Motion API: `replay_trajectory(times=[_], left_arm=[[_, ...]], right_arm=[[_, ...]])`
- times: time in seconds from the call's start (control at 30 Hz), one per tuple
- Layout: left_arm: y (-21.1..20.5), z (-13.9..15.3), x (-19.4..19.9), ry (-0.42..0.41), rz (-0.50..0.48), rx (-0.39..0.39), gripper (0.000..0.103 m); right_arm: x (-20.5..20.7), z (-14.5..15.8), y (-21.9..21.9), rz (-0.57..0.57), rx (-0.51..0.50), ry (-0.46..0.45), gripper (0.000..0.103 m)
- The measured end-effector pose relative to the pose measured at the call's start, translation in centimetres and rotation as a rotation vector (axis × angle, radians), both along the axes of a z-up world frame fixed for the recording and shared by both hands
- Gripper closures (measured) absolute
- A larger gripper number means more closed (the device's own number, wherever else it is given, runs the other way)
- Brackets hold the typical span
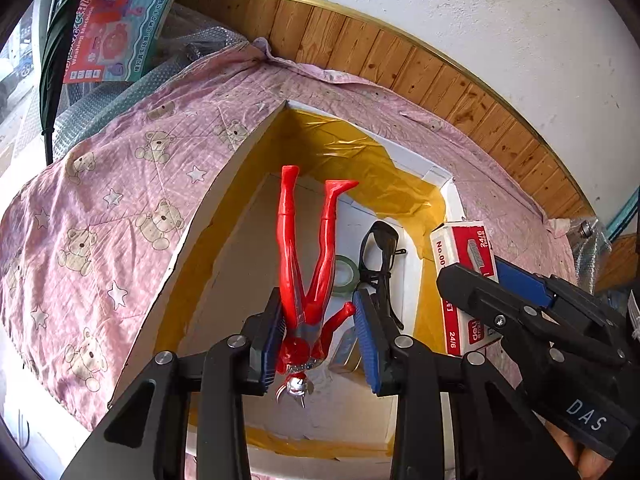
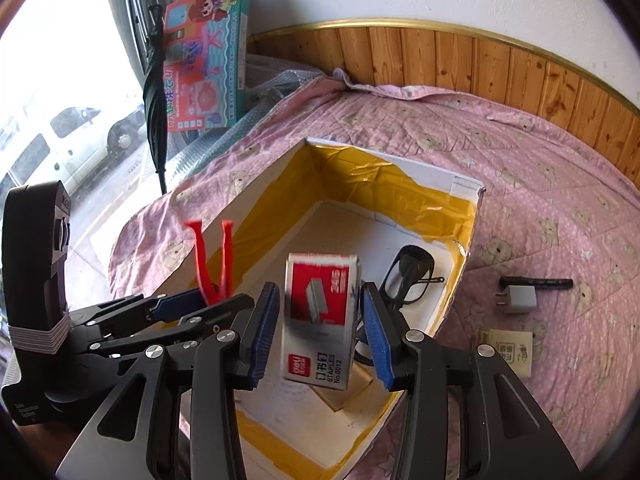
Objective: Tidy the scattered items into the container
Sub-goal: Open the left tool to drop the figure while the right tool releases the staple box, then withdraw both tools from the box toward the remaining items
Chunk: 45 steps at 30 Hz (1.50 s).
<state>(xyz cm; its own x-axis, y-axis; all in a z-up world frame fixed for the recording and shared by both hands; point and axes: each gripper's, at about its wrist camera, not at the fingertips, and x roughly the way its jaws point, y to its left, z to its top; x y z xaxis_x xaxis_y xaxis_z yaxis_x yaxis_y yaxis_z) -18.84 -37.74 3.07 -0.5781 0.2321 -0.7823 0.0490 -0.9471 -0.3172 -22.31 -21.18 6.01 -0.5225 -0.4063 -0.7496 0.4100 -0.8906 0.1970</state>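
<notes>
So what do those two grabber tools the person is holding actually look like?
Both are black metal tongs with silver rivets at the joints. Each left gripper finger and each right gripper finger ends in a ribbed blue pad. White letters, DAS, mark the right one's body. The left one carries a black camera block strapped on with a pale band. No cables or sleeves show.
</notes>
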Motion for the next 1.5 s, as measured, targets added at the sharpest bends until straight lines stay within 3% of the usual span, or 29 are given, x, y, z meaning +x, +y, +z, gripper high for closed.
replay_trajectory(times=[0.13, 0.37, 0.63, 1.2, 1.5], left_arm=[[-0.4, 0.0, 0.0, 0.003, 0.024, 0.003, 0.051], [-1.5, 0.9, 1.5, 0.028, 0.066, 0.035, 0.051], [-0.5, 1.5, 4.5, 0.027, 0.048, 0.024, 0.051], [7.4, 3.6, 10.7, 0.054, -0.102, -0.03, 0.051], [13.3, 4.1, 12.6, 0.07, -0.229, -0.06, 0.051]], right_arm=[[0.1, -0.1, 0.9, -0.02, -0.042, -0.013, 0.058], [2.0, 0.1, 2.9, -0.05, -0.114, -0.033, 0.058], [5.5, 0.3, 3.9, -0.041, -0.153, -0.039, 0.058], [11.7, 1.3, 10.8, -0.095, -0.251, -0.02, 0.057], [13.3, 0.1, 16.4, -0.182, -0.289, -0.034, 0.058]])
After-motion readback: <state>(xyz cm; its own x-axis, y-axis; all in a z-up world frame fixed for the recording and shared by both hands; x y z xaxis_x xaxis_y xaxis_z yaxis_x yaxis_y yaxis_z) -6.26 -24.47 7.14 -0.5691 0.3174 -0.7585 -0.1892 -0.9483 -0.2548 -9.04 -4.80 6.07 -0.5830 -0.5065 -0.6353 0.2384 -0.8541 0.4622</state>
